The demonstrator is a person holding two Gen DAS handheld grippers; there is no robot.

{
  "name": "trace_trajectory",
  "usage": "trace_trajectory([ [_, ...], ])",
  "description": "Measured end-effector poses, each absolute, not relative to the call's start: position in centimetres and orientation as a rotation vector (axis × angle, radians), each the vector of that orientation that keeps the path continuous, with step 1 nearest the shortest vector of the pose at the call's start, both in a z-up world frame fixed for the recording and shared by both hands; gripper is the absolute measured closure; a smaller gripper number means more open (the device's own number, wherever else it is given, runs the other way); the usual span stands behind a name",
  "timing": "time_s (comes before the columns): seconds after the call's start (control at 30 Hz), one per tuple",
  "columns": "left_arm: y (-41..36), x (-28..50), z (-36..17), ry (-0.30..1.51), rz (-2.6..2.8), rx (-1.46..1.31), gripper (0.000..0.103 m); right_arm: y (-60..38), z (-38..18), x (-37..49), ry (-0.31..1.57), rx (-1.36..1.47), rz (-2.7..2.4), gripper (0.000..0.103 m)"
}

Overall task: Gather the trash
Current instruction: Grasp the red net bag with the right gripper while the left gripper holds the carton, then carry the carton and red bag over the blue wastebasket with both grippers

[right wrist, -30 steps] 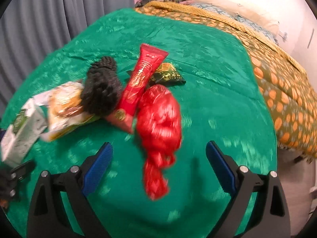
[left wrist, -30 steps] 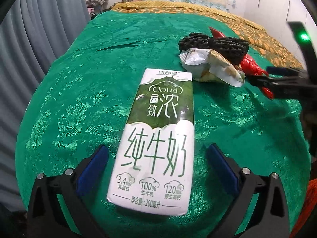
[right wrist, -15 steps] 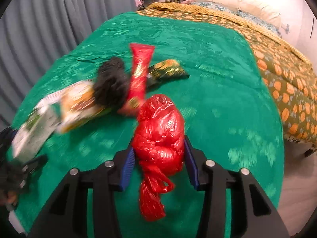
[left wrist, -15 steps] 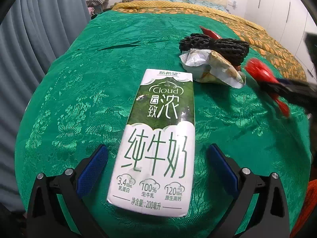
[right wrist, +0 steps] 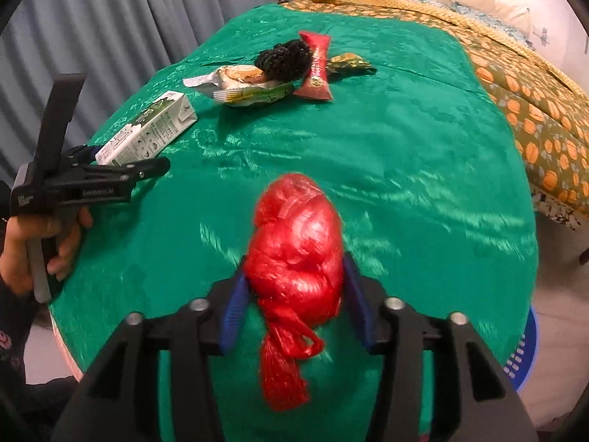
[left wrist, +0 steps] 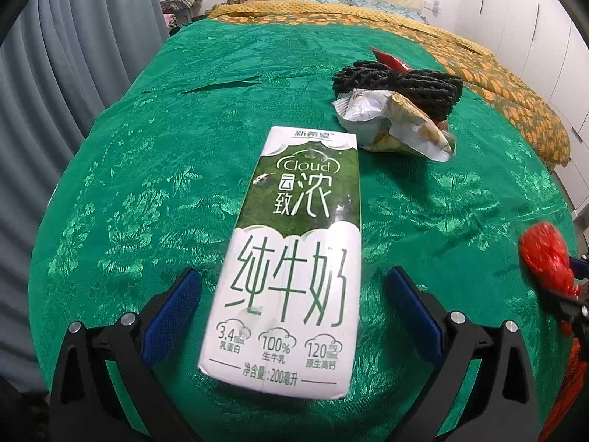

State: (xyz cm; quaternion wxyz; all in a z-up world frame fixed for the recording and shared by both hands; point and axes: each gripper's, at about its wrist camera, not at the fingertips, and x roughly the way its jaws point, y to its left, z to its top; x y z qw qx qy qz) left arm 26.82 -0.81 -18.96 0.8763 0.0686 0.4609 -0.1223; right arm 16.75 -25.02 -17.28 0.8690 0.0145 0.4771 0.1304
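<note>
Green brocade cloth (right wrist: 405, 140) covered the bed. Right gripper (right wrist: 294, 287) was clamped on a knotted red plastic bag (right wrist: 294, 243), held above the cloth: light, soft, crinkly, likely slippery, so best pinched at the bulky knot as here. Left gripper (left wrist: 291, 313) stood spread wide around a milk carton (left wrist: 294, 258) lying flat, pads apart from its sides; stiff, probably light, best squeezed across the narrow sides. Wrappers: a torn snack packet (right wrist: 250, 88) and a red sachet (right wrist: 316, 70) lay beyond.

Red bag (right wrist: 294, 254) – crinkled glossy plastic; cloth (right wrist: 405, 140) – shiny green brocade; milk carton (left wrist: 291, 258) – smooth paperboard.
</note>
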Motion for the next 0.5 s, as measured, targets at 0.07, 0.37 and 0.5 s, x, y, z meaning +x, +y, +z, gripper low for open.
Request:
trace_trajectory([
  [0.07,-0.7,26.8,-18.9,0.967,-0.272,0.147,0.004,-25.8,-17.3,16.2,0.998,0.050,0.264,0.037],
  [0.37,0.9,26.1,-17.4,0.991,-0.383,0.151,0.005,-25.7,-15.9,16.8,1.007,0.005,0.307,0.036],
  [0.5,0.2,27.3,-17.0,1.001,-0.354,0.173,0.005,-24.7,-16.6,18.8,1.034,-0.016,0.298,0.037],
])
